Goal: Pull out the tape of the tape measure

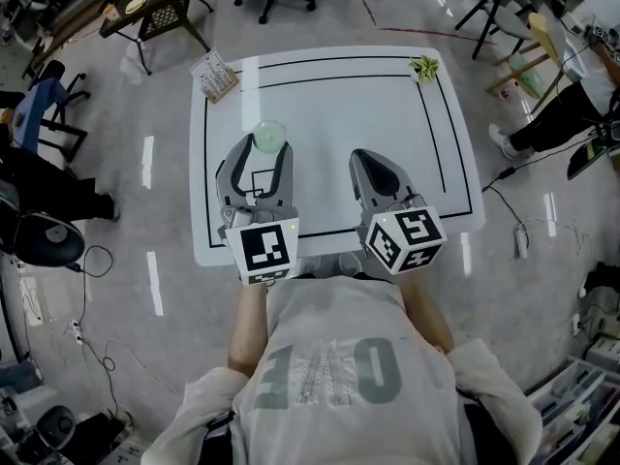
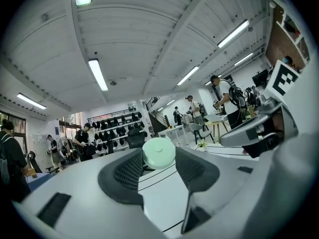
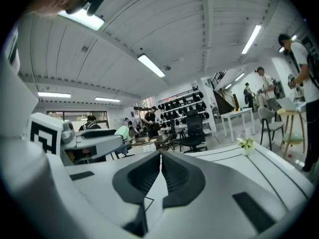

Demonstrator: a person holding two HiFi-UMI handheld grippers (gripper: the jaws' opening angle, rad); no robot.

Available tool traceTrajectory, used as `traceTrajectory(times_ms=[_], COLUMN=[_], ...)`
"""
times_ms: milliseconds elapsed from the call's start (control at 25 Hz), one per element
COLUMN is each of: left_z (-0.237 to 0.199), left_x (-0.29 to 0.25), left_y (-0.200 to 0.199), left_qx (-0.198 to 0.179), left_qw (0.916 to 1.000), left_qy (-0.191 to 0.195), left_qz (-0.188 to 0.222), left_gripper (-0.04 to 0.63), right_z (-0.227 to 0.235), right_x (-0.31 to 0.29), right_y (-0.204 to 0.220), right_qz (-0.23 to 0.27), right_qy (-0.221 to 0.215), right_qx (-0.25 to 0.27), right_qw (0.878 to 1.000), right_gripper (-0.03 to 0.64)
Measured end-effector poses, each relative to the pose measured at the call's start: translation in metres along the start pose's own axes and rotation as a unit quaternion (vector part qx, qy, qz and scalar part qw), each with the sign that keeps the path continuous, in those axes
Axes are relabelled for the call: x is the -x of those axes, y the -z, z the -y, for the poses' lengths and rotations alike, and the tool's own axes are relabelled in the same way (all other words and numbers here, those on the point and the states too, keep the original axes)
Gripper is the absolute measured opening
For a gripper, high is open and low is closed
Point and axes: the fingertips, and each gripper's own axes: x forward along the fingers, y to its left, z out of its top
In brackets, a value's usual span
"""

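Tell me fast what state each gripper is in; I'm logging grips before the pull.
Left gripper: closed on the pale green tape measure.
Right gripper: closed, nothing between its jaws.

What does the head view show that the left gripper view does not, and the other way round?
Only the head view: the person's shirt and the left gripper's marker cube. Only the left gripper view: ceiling lights and wall shelves. Both: the pale green tape measure clamped in the left gripper's jaws, the shut right gripper, the white table and its small plant.
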Motion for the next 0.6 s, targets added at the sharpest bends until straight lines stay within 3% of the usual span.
traceTrajectory(times_ms=[120, 200, 240, 440, 600], left_z=[0.001, 0.004, 0.005, 0.021, 0.034], left_x=[0.000, -0.001, -0.002, -0.004, -0.005], left_y=[-0.001, -0.001, -0.001, 0.016, 0.031], left_qx=[-0.002, -0.010, -0.016, -0.050, -0.081], left_qw=[1.0000, 0.9999, 0.9999, 0.9986, 0.9962], left_qy=[0.001, 0.001, 0.002, 0.014, 0.030], left_qz=[0.001, 0.004, 0.004, -0.003, -0.015], left_gripper=[0.224, 0.224, 0.224, 0.224, 0.224], right_z=[-0.008, -0.014, -0.017, -0.022, -0.031], right_x=[-0.005, -0.012, -0.017, -0.042, -0.060], right_y=[-0.011, -0.022, -0.027, -0.034, -0.021], right_qz=[-0.001, -0.001, -0.001, -0.022, -0.062], right_qy=[-0.039, -0.068, -0.081, -0.110, -0.125], right_qx=[-0.076, -0.133, -0.161, -0.287, -0.336], right_qw=[0.996, 0.989, 0.984, 0.951, 0.931], right_gripper=[0.033, 0.153, 0.166, 0.138, 0.120])
